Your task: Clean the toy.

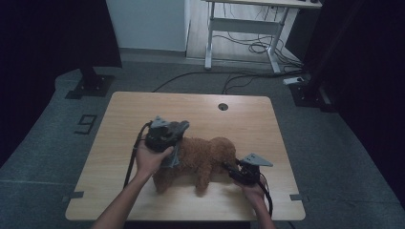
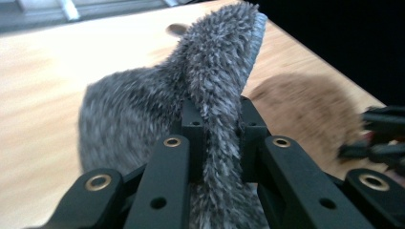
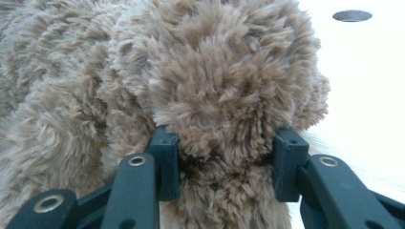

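Observation:
A brown plush toy animal (image 1: 205,157) lies on the wooden table (image 1: 143,109), its fluffy fur close up in the right gripper view (image 3: 215,71). My right gripper (image 1: 228,171) is at the toy's right end, its jaws shut on a lump of brown fur (image 3: 227,157). My left gripper (image 1: 174,138) is above the toy's left end and is shut on a grey furry piece (image 1: 177,128). In the left gripper view that grey piece (image 2: 210,86) stands up between the jaws (image 2: 217,124), with the brown toy (image 2: 305,109) blurred behind it.
A round cable hole (image 1: 223,106) sits near the table's far edge. A person's forearms come in from the bottom. Beyond the table are a white desk frame (image 1: 248,28), floor cables and dark stands. The right gripper (image 2: 377,138) shows far off in the left gripper view.

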`<control>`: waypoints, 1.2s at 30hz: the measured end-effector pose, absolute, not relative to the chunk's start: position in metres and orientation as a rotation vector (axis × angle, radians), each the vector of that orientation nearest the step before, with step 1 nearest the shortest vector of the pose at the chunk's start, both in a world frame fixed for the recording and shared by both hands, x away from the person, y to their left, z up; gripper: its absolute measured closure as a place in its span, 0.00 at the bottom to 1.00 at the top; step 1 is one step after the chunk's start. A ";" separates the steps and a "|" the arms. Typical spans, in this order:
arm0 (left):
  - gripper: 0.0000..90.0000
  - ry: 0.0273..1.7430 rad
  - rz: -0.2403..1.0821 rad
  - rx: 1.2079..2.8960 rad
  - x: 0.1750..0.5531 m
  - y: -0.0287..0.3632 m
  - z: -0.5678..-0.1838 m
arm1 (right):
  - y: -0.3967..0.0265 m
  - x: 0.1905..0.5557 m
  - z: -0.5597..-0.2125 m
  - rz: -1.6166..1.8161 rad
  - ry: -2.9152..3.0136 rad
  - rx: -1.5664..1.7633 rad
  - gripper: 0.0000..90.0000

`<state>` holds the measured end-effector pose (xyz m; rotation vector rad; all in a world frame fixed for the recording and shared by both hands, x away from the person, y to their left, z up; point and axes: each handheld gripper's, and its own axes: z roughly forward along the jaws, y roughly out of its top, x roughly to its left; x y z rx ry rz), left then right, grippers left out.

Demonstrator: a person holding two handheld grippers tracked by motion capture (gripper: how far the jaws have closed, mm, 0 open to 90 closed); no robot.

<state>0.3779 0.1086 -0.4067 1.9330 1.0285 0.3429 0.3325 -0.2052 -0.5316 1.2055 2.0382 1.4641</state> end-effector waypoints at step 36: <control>0.87 1.149 0.328 2.038 0.409 0.094 -0.432 | -0.202 0.330 -0.532 1.435 2.053 1.157 0.60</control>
